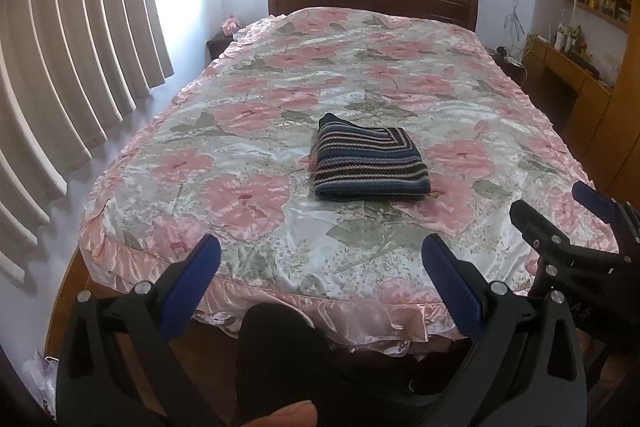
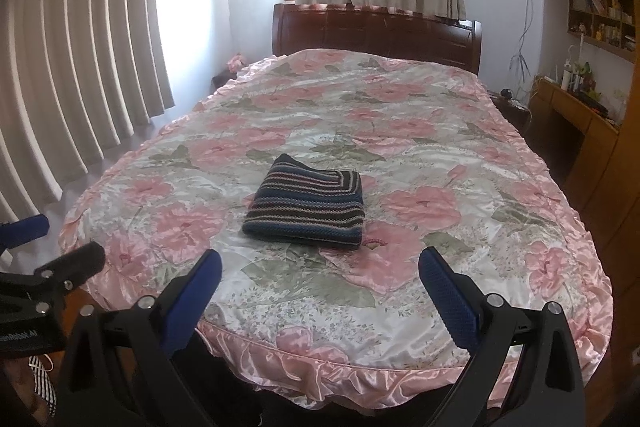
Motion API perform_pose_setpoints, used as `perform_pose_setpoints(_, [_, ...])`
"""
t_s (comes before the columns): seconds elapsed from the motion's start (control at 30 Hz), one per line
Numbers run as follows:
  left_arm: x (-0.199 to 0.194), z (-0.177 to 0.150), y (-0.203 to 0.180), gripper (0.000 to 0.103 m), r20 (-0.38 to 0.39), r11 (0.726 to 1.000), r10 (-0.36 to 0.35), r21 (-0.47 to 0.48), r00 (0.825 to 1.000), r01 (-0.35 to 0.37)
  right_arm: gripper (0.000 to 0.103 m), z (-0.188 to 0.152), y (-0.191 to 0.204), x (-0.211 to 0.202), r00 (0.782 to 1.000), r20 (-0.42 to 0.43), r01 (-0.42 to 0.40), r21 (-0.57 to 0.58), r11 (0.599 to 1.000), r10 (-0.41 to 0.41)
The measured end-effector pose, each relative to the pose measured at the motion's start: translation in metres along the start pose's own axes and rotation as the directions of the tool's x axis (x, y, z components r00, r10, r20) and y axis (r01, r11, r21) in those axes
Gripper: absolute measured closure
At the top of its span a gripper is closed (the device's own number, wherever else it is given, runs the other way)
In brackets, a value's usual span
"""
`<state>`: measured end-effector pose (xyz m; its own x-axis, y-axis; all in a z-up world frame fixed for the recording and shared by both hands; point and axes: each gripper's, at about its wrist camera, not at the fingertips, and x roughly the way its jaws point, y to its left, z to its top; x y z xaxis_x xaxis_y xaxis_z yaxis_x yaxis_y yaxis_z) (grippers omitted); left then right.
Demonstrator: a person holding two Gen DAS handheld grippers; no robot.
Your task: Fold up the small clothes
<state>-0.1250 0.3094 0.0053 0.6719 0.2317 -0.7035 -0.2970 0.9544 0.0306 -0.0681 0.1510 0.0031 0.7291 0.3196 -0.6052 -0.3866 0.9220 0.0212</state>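
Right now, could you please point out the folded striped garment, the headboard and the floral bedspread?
Folded striped garment point(image 1: 370, 163): left wrist view, middle of its top face.
Headboard point(image 2: 376, 31): right wrist view, centre of the dark wooden panel.
Floral bedspread point(image 2: 440, 147): right wrist view, bare patch right of the garment.

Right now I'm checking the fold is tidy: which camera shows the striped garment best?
The right wrist view: the striped garment lies nearly centred ahead of the open right tongs, folded edges clear. The left wrist view shows it whole too, but off to the right.
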Motion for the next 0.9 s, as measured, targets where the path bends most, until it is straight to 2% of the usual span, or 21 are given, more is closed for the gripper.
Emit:
perform_pose_setpoints(0.33, [0.0,-0.001,0.0,0.003,-0.003,1.0,-0.002,-0.004,1.0,0.002,0.004,-0.001,-0.001,0.003,1.0,-0.002,-0.006,0.0,1.0,0.006])
perform_pose_setpoints(0.43, [0.001,0.002,0.002,0.003,0.013,0.999,0.044,-0.014,0.999,-0.044,0.004,-0.001,-0.001,0.003,1.0,-0.001,-0.005,-0.002,1.0,0.005])
perform_pose_setpoints(0.53, [0.003,0.003,0.001,0.003,0.008,1.0,0.019,-0.003,1.0,-0.019,0.004,0.0,-0.001,0.003,1.0,-0.001,-0.008,-0.001,1.0,0.008])
perform_pose_setpoints(0.9, [0.003,-0.007,-0.001,0.003,-0.011,1.0,0.023,-0.02,1.0,-0.023,0.004,-0.003,-0.001,0.007,1.0,-0.006,-0.013,0.002,1.0,0.013])
